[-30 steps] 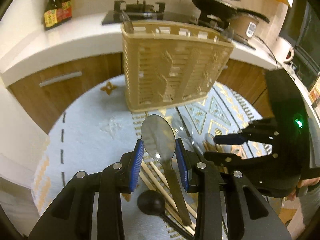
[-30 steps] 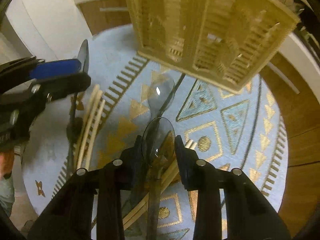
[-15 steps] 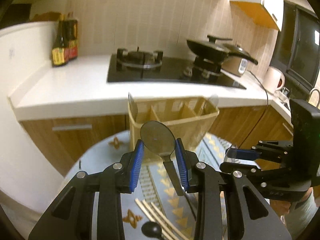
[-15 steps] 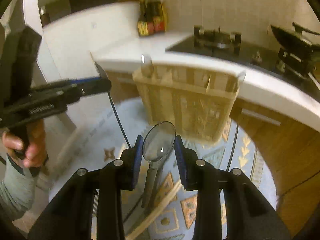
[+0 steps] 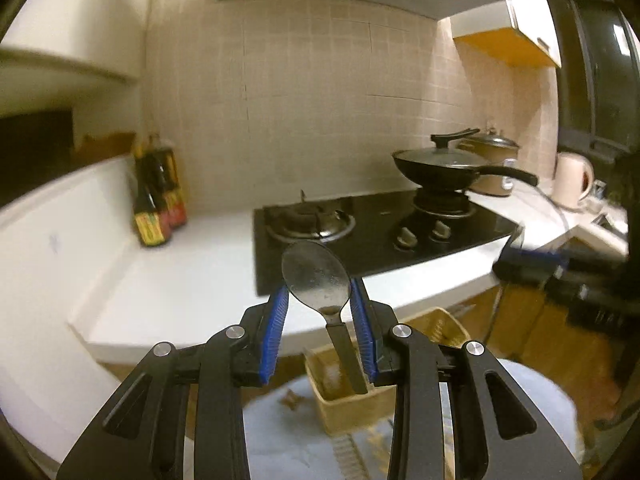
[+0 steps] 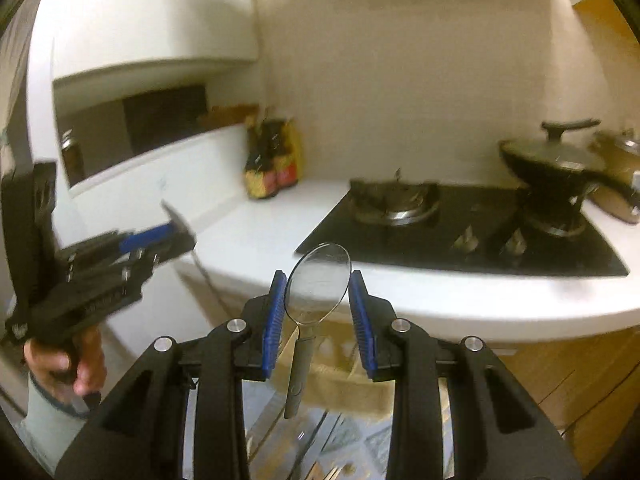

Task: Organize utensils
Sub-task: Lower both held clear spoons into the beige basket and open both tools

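We hold 2 spoons raised above the basket (image 5: 384,396) (its compartments hidden): left hand-held gripper (image 5: 319,322) clamped on a metal spoon (image 5: 316,280), right hand-held gripper (image 6: 317,316) clamped on a clear spoon (image 6: 317,284). We should lower each handle-first, vertically, into 1 compartment.

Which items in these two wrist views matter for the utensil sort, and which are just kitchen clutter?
Job:
left gripper shut on metal spoon
right gripper shut on clear spoon
woven utensil basket below

Clutter:
sauce bottles
gas hob
lidded black pan
rice cooker
kettle
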A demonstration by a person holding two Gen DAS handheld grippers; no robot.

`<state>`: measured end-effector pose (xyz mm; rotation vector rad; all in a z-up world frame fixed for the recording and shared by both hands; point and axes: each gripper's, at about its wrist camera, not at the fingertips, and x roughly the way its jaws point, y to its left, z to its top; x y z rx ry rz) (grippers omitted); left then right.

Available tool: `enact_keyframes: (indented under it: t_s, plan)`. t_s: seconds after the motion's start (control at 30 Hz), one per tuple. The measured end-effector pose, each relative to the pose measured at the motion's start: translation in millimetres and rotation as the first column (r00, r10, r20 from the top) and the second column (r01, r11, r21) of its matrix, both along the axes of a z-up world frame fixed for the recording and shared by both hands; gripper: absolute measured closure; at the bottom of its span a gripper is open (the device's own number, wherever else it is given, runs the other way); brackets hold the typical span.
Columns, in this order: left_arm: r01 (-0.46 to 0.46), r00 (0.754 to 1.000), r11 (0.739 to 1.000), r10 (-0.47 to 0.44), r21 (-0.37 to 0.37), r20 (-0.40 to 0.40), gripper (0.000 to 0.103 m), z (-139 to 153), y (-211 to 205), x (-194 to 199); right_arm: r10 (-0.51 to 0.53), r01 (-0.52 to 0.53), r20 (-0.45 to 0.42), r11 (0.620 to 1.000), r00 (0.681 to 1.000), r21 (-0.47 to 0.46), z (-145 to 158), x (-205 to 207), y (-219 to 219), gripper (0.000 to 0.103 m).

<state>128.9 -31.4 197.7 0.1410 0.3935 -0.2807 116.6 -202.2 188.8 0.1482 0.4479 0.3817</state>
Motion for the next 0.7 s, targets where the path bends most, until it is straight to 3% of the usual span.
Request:
enact_keyframes:
  t_s: [0.17, 0.33, 0.7]
  plan:
    - [-0.025, 1.000, 0.998, 0.024, 0.050, 0.014, 0.073, -11, -12, 18, -0.092, 0.098, 0.066, 0.991, 0.994, -0.088, 7, 19, -3, 0.074]
    - [-0.030, 0.999, 0.996, 0.032, 0.082, -0.014, 0.073, -37, -20, 36, -0.157, 0.171, 0.088, 0.968, 0.984, -0.184, -15, 42, 3, 0.074]
    - [-0.018, 0.997, 0.996, 0.024, 0.084, -0.075, 0.072, -80, -20, 55, -0.166, 0.167, 0.024, 0.965, 0.986, -0.204, -75, 65, 8, 0.074]
